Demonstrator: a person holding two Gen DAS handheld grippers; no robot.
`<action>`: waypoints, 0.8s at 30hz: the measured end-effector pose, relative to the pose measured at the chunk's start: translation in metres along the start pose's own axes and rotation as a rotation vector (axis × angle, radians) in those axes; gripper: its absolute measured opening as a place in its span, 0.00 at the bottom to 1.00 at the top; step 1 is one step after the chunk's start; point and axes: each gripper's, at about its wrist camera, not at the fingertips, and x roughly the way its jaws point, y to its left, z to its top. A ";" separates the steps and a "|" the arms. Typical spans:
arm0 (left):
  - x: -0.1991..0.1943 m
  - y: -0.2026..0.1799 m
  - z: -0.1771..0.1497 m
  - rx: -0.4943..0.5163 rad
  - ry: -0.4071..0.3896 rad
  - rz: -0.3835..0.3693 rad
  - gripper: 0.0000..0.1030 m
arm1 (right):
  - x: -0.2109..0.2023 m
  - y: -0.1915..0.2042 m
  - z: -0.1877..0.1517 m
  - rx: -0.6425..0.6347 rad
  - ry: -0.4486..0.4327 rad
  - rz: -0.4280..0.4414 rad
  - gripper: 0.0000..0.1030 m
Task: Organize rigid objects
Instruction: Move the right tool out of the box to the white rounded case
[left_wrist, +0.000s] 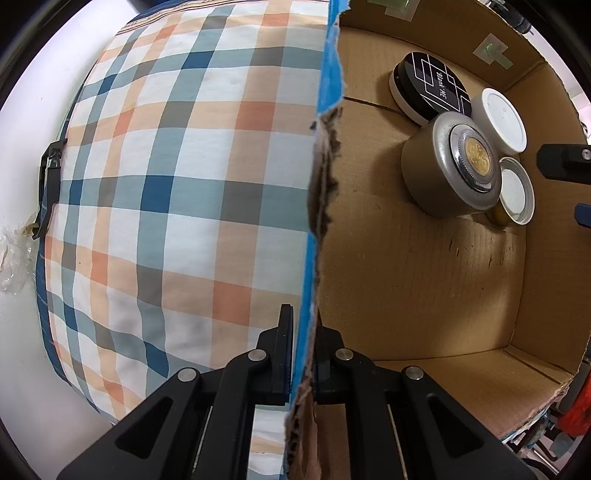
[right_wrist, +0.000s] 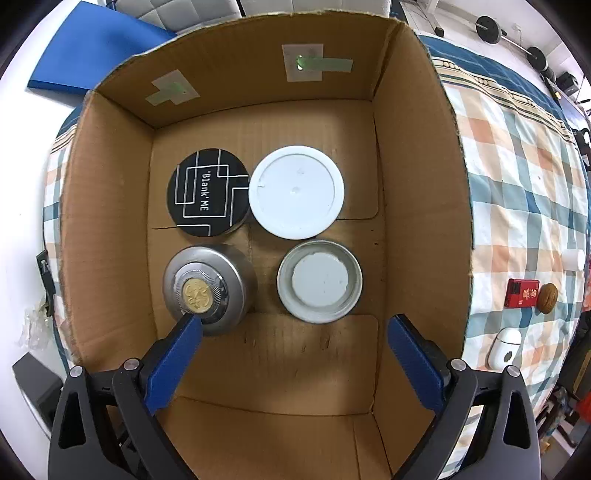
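A cardboard box (right_wrist: 110, 206) holds a black round tin (right_wrist: 208, 192), a white-lidded jar (right_wrist: 295, 192), a silver tin with a gold emblem (right_wrist: 208, 288) and a jar with a silver-rimmed lid (right_wrist: 319, 280), set two by two. My right gripper (right_wrist: 295, 321) points down into the box, open, with nothing between its blue fingers (right_wrist: 177, 354). Its left finger overlaps the silver tin's edge in the picture. My left gripper (left_wrist: 303, 325) is shut on the box wall (left_wrist: 325, 184) at its torn top edge. The same tins (left_wrist: 450, 166) show in the left wrist view.
The box sits on a plaid cloth (left_wrist: 166, 184). To its right on the cloth lie a small red box (right_wrist: 521, 292), a walnut (right_wrist: 547, 297), a white earbud case (right_wrist: 506, 349) and a small white cylinder (right_wrist: 572, 258). A blue board (right_wrist: 96, 48) lies behind the box.
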 end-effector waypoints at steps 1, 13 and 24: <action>0.000 0.000 0.000 0.001 0.000 0.001 0.05 | -0.002 0.000 -0.002 0.003 0.001 0.002 1.00; -0.003 -0.004 0.002 0.007 -0.005 0.006 0.05 | -0.058 -0.004 -0.036 -0.028 -0.095 0.020 1.00; -0.005 -0.005 0.001 0.014 -0.009 0.011 0.05 | -0.113 0.001 -0.075 -0.048 -0.180 0.035 1.00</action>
